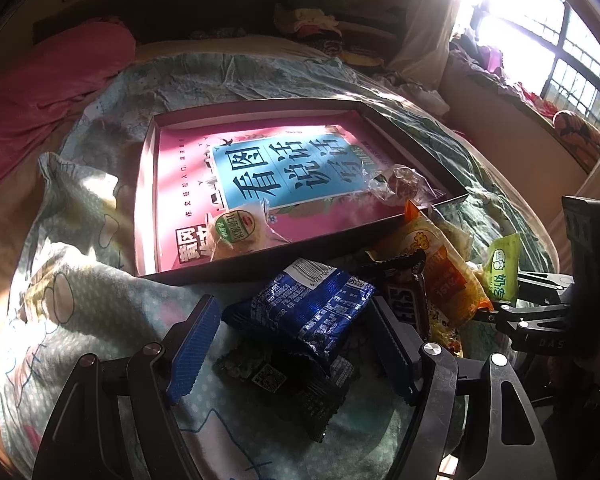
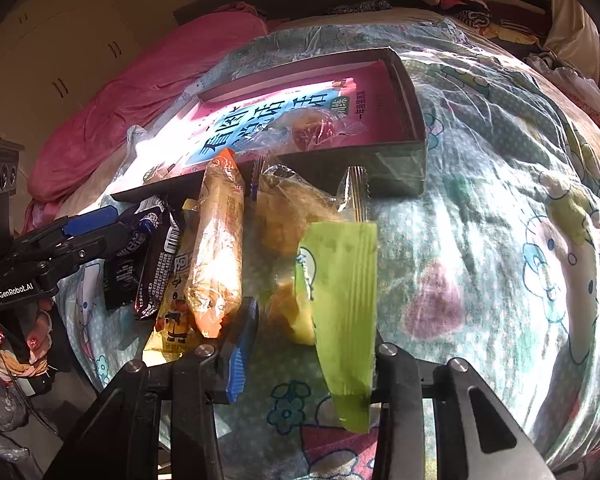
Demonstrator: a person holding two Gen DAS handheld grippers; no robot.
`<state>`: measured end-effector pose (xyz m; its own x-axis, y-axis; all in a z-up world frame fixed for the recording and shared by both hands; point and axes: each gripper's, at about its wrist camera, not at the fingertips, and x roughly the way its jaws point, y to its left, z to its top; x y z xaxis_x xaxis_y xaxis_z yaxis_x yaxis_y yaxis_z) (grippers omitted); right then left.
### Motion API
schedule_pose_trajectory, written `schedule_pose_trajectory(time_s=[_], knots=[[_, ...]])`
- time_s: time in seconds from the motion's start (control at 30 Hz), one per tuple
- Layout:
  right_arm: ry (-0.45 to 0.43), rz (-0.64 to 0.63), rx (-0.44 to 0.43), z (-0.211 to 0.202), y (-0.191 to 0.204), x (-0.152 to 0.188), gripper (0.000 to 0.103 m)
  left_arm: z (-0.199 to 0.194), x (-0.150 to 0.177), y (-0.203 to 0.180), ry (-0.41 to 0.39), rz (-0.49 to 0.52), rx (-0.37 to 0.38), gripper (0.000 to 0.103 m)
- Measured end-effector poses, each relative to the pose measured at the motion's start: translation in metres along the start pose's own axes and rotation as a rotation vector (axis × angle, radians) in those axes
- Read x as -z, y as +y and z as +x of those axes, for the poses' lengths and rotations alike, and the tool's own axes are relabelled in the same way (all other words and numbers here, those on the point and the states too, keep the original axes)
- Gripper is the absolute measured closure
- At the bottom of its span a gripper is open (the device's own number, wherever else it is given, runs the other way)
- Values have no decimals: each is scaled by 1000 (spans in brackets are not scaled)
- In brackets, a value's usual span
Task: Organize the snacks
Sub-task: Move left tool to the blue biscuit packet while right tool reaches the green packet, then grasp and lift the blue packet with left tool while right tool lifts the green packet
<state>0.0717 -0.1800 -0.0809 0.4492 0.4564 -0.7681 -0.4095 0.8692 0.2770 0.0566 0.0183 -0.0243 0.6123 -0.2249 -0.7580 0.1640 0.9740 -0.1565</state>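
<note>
Snacks (image 2: 216,248) piled lower centre | left gripper (image 1: 296,344) spread around blue packet (image 1: 308,312) | right gripper (image 2: 312,344) jaws partly apart, green packet (image 2: 346,300) against right finger, pinch unclear

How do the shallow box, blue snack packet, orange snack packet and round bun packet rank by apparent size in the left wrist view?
1. shallow box, clearly largest.
2. blue snack packet, though it lies nearest the camera.
3. orange snack packet, partly overlapped, so its rank against the blue one is unsure.
4. round bun packet, smallest.
</note>
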Motion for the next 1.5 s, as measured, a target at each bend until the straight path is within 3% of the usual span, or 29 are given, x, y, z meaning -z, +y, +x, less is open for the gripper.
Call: schedule_pose_trajectory(time_s=[0.13, 0.57, 0.67, 0.73, 0.87, 1.5], knots=[[-8, -11, 2, 3, 1, -1, 69, 5, -2, 4, 9, -18, 24, 26], [-27, 11, -21, -3, -3, -2, 69, 26, -9, 3, 48, -12, 113, 26], [-32, 20, -22, -6, -4, -1, 69, 29, -11, 2, 52, -17, 136, 34], [-36, 26, -24, -8, -5, -1, 69, 31, -11, 1, 59, -13, 142, 47], [-52, 43, -29, -12, -8, -2, 69, 31, -11, -2, 58, -3, 140, 49], [-170, 73, -13, -47, -5, -9, 69, -17, -16, 8, -67, -52, 178, 50]])
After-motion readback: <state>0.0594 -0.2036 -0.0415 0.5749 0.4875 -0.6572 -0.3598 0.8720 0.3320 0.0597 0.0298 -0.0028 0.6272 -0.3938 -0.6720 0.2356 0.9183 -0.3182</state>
